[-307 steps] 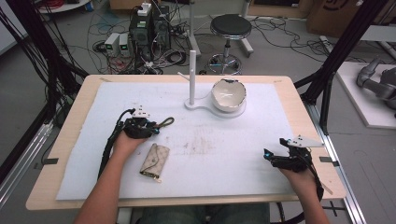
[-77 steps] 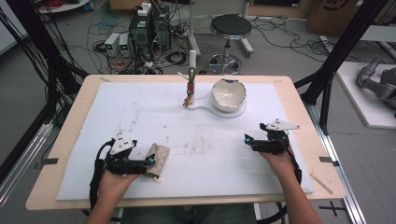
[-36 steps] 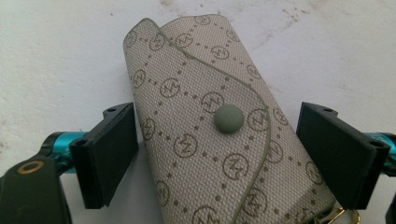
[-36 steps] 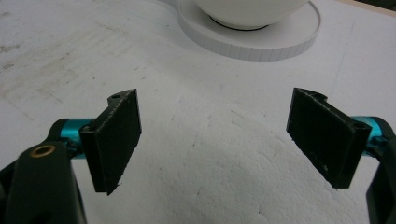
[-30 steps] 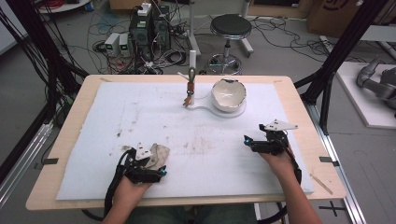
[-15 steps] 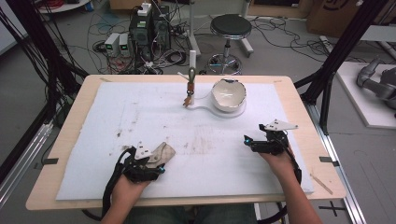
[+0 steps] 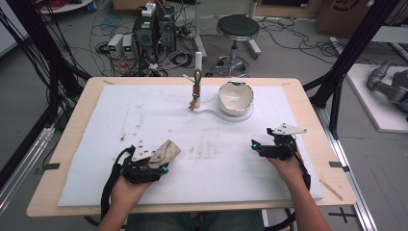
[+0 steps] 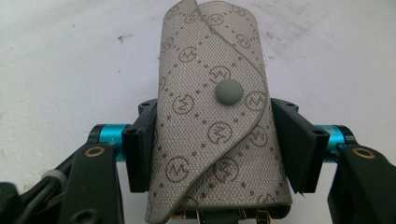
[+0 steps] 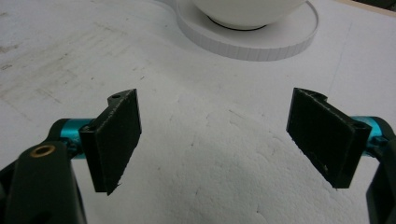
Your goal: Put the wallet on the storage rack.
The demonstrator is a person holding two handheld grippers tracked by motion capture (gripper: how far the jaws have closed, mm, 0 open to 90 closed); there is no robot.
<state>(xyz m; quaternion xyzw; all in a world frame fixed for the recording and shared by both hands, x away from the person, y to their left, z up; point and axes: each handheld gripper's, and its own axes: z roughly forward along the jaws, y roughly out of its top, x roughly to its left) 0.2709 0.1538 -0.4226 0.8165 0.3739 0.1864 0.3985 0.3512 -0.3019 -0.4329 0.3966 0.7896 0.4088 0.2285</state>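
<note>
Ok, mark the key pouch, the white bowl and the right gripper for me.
key pouch (image 8: 219, 140), left gripper view, on its patterned front flap.
white bowl (image 7: 235, 96), high view, on its inside.
right gripper (image 9: 215, 140), right gripper view, midway between its open jaws.

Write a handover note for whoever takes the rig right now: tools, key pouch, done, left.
Left tool: jaws have just been closing, now clamped on both sides of the key pouch, near the front left of the white mat.
Right tool: open, nothing between the jaws, low over the mat near the bowl.
Done: pouch gripped, flap snapped shut.
Left: probably carry it toward the stand or bowl; the goal isn't clear from here.
</note>
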